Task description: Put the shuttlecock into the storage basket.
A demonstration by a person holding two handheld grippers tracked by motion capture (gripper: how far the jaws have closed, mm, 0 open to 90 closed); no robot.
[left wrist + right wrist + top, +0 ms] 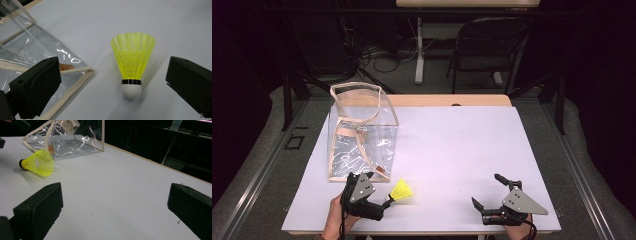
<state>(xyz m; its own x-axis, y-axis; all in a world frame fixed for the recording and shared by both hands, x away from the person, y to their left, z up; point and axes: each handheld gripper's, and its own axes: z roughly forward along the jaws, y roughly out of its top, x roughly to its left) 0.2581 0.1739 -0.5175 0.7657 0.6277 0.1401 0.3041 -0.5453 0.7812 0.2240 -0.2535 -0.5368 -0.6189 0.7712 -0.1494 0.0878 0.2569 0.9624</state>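
Note:
A yellow shuttlecock (402, 191) lies on its side on the white table (452, 145), its white cork toward my left gripper (379, 196). In the left gripper view the shuttlecock (132, 60) lies between the wide-apart jaws of that open gripper (117, 77), touching neither. A clear plastic bag (362, 132) with beige trim stands upright just behind it, and its bottom corner (75, 71) is by the left jaw. My right gripper (488, 191) rests open near the front right edge, with nothing between its jaws (115, 202). From there the shuttlecock (40, 162) and bag (70, 140) lie far off.
The white sheet covers the table to its wooden back edge (447, 100). Behind the table stand a black folding chair (492, 45), a desk leg (418, 50) and loose cables on the floor. Bare table surface spreads between the two grippers.

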